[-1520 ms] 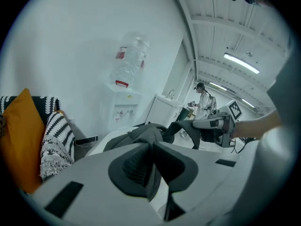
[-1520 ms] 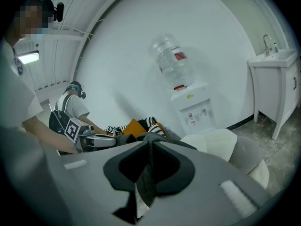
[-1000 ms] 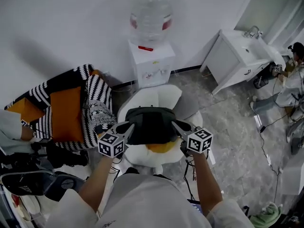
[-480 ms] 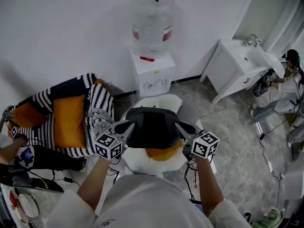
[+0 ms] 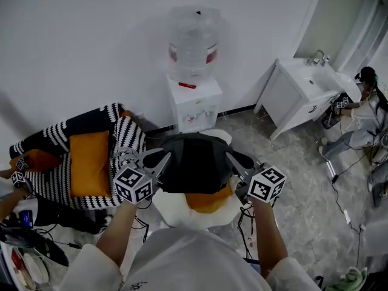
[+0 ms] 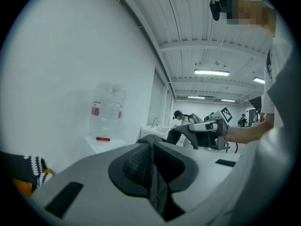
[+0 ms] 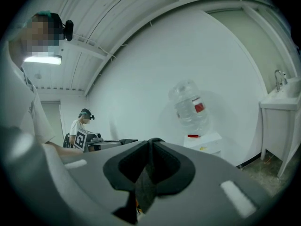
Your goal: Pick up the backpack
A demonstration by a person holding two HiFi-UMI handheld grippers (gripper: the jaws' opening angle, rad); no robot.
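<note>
**Black cloth bag, pinched at both sides**

Black and soft-sided, the backpack (image 5: 194, 162) sits at the centre of the head view. It hangs between the two claws, over a white seat (image 5: 182, 208) with an orange patch. The left gripper (image 5: 162, 159) has its jaws nearly closed on a fold of the bag's dark cloth at the bag's left edge. The right gripper (image 5: 235, 160) is closed the same way on a thin strip of cloth at the right edge.

The bag looks limp rather than stiff. Its top bulges and the cloth creases where the jaws bite, so it will probably sag in the middle and swing if carried unevenly. It seems only lightly filled, though its weight cannot be told from here. Woven cloth should not slip much, but a thin fold could creep out of a narrow pinch. A strap, a seam or the top handle would be a surer hold.

A water dispenser (image 5: 194, 99) stands above the bag in the frame. A striped armchair (image 5: 79, 150) is at middle left, and a washbasin (image 5: 306, 83) at upper right.
</note>
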